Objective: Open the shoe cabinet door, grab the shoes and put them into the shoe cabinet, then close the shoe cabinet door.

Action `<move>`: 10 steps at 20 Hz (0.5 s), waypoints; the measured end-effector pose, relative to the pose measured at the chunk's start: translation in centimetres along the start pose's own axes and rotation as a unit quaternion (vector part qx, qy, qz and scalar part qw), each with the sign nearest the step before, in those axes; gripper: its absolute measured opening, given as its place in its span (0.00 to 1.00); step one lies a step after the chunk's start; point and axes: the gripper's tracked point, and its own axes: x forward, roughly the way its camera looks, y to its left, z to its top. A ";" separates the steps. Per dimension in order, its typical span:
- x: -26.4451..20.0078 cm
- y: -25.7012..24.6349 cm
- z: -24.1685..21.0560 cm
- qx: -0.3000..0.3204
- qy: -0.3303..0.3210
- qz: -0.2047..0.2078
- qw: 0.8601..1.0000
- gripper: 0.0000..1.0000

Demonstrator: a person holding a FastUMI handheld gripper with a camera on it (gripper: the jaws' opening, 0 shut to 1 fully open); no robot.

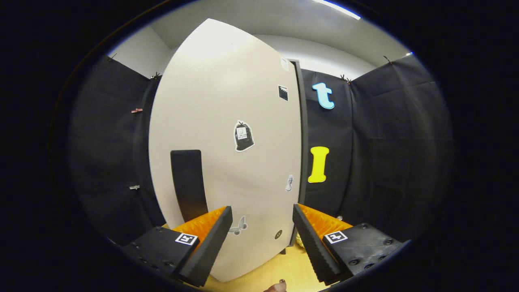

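Shoe cabinet door (227, 134) (stickers on front) just ahead; fingers (211, 239) spread, gripping nothing.

The shoe cabinet door (227, 134) shows a smooth, pale, faintly sheened panel carrying a matt dark handle (188, 184) and flat paper-like stickers (243, 136); below the door lies smooth light wood-look floor (284, 267), while the gripper (262, 219), spread wide, presents ridged inner pads (312, 239)
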 end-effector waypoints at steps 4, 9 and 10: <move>0.2 2.2 -0.1 -0.008 0.002 0.015 1.000 0.98; -1.3 2.0 0.0 -0.007 0.004 0.017 1.000 0.98; -1.5 1.9 0.0 -0.007 0.003 0.015 1.000 0.98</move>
